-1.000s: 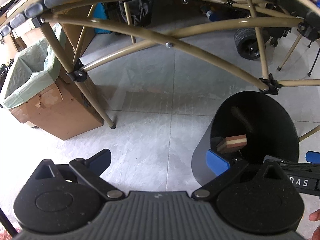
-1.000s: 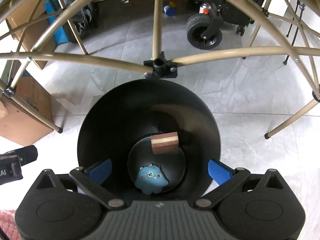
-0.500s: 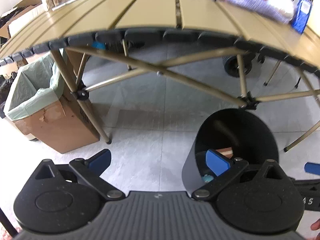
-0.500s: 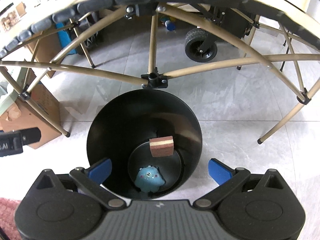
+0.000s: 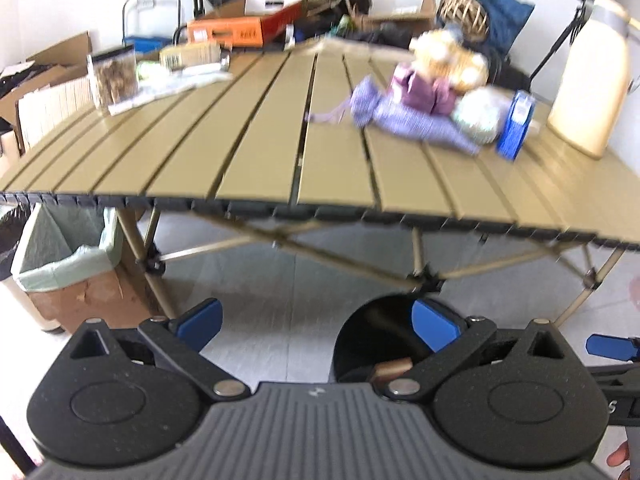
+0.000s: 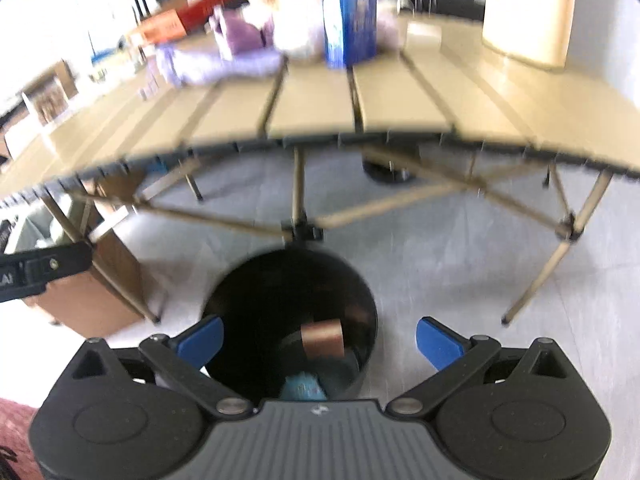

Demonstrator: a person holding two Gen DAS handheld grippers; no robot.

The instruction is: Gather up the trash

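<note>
Left gripper [image 5: 316,326] hangs level in front of the table [image 5: 260,152], its blue fingers [image 5: 198,322] spread wide and empty, above the floor beside the black bin [image 5: 356,344].

Right gripper [image 6: 318,338], also spread and empty, hangs over the bin [image 6: 290,280], where a brown block [image 6: 322,338] and a blue toy [image 6: 302,388] lie.

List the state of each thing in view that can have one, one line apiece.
Left tongs: open, empty.
Right tongs: open, empty, above the bin.
Black bin: upright on the floor, no lid, holding two items.
Layered brown block: inside the bin.
Blue toy: at the bin's bottom.
Cardboard box: open, lined with a green bag.
Blue carton: upright on the table.
</note>
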